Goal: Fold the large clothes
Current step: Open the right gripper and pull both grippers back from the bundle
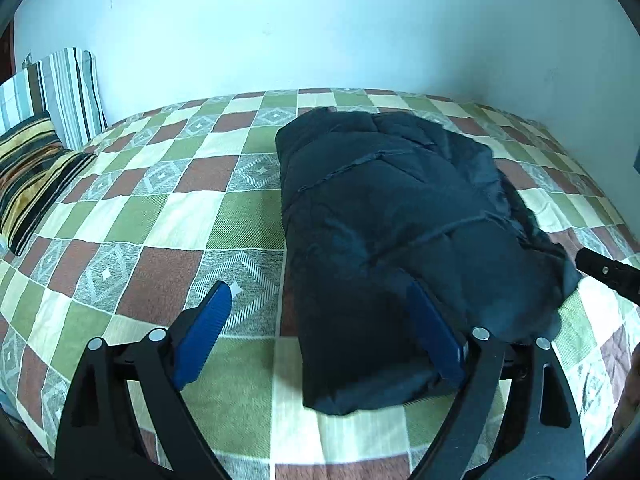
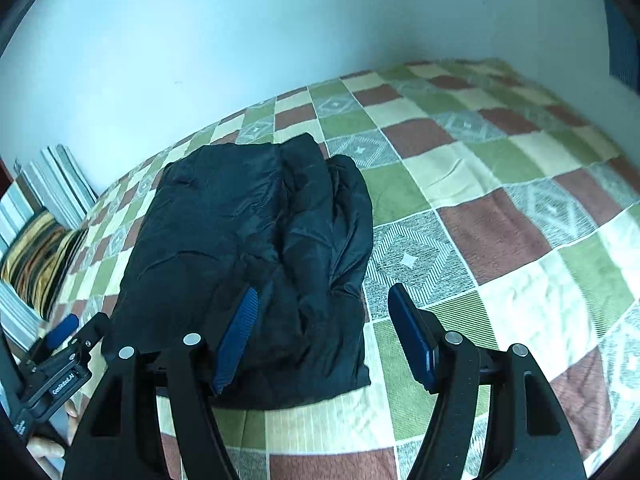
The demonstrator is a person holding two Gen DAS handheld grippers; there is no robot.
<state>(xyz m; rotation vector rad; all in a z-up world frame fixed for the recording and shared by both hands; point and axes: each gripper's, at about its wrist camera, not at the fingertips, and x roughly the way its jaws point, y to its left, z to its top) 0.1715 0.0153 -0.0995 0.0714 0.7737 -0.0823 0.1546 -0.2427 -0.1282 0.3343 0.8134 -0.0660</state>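
A dark padded jacket point(image 1: 392, 220) lies folded into a thick rectangular bundle on the checkered bedspread point(image 1: 160, 208). My left gripper point(image 1: 318, 292) hovers over its near left corner, open, blue pads wide apart; one pad overlaps the fabric in view and the other is over the bedspread. In the right wrist view the jacket point(image 2: 248, 232) fills the left centre. My right gripper point(image 2: 324, 292) stands open above its near right edge, with nothing pinched. The right gripper's tip point(image 1: 604, 272) shows at the right edge of the left wrist view. The left gripper point(image 2: 64, 332) shows at lower left of the right wrist view.
Striped pillows point(image 1: 32, 176) are stacked at the left end of the bed against a pale wall point(image 1: 320, 32). The bedspread point(image 2: 500, 200) stretches to the right of the jacket. A person's hand point(image 2: 48, 448) holds the left gripper's handle.
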